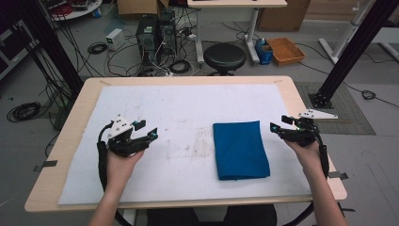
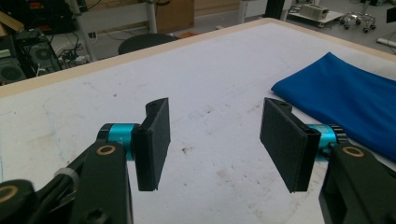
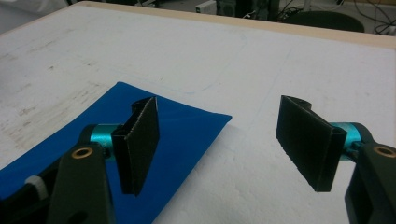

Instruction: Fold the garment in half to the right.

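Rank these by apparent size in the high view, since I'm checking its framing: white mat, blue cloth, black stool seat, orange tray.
1. white mat
2. blue cloth
3. black stool seat
4. orange tray

The stool seat and tray stand farther off and look nearly alike, so that order is unsure.

From my station the high view comes through evenly lit by soft overhead light, with the white table cover (image 1: 188, 113) bright but not blown out and only faint, short shadows under the blue cloth (image 1: 241, 149), while the floor beyond is dimmer and its lines bow a little toward the corners. In both gripper views the light is flat and slightly cool, and I see mild grain. The near black parts at the bottom edge look soft, and the far background blurs.
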`<state>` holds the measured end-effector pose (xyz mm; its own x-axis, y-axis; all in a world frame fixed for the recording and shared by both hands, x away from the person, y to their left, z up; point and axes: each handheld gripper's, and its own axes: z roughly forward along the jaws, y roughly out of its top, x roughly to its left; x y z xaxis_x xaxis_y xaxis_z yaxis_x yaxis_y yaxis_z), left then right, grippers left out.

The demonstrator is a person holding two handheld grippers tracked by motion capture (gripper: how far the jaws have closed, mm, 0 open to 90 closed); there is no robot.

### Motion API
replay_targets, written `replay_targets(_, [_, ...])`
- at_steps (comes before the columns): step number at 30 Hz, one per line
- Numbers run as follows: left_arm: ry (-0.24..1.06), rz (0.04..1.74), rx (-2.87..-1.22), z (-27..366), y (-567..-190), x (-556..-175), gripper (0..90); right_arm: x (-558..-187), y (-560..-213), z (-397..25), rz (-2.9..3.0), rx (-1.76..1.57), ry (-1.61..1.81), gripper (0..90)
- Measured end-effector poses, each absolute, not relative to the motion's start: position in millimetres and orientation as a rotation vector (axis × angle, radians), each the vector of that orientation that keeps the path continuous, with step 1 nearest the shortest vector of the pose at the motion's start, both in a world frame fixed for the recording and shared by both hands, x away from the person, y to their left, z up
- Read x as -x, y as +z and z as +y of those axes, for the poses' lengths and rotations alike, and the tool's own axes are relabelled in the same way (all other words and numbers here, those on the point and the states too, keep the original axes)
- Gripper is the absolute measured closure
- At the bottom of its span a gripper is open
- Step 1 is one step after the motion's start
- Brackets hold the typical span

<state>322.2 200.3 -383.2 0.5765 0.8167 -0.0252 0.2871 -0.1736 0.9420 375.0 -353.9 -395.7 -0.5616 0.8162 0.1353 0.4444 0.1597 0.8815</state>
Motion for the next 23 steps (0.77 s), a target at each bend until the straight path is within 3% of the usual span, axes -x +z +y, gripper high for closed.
replay_targets(23, [0.615, 0.918, -1.741, 200.6, -385.1, -321.0, 42.8, -380.1, -399.6, -355.2, 2.072, -1.244, 1.359, 30.1])
